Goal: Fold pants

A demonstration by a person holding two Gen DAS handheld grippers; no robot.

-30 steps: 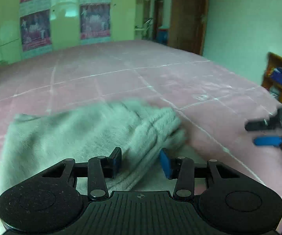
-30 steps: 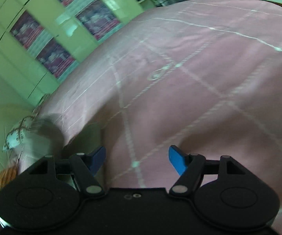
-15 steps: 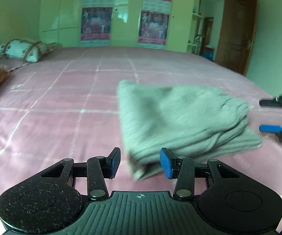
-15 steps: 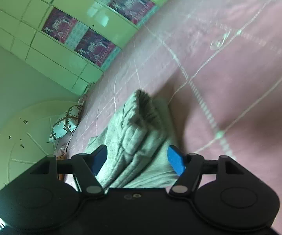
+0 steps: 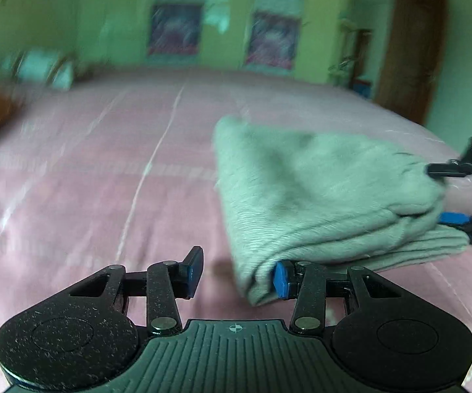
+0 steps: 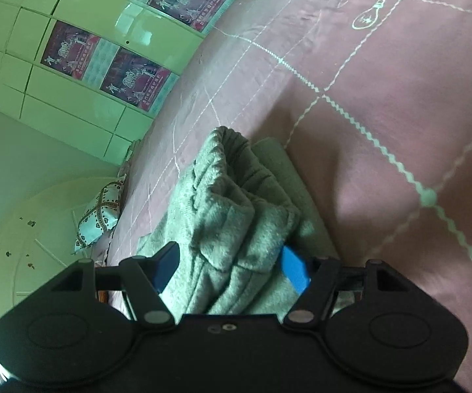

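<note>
The grey pants (image 5: 321, 190) lie folded in a thick stack on the pink bed. My left gripper (image 5: 236, 276) is open at the stack's near left corner, its right finger against the fabric edge. My right gripper (image 6: 229, 265) is open with its jaws astride the bunched waistband end of the pants (image 6: 236, 209). It also shows in the left wrist view (image 5: 455, 193) at the stack's right end, one finger above and one below the top layers.
The pink bedspread (image 5: 105, 180) with white stitched lines spreads around the pants. A patterned pillow (image 6: 100, 213) lies at the head of the bed. Green wardrobe doors with posters (image 6: 131, 78) and a brown door (image 5: 406, 52) stand beyond.
The pants went from a loose heap to a folded stack. My right gripper moved in onto the waistband end. My left gripper shifted to the stack's near corner.
</note>
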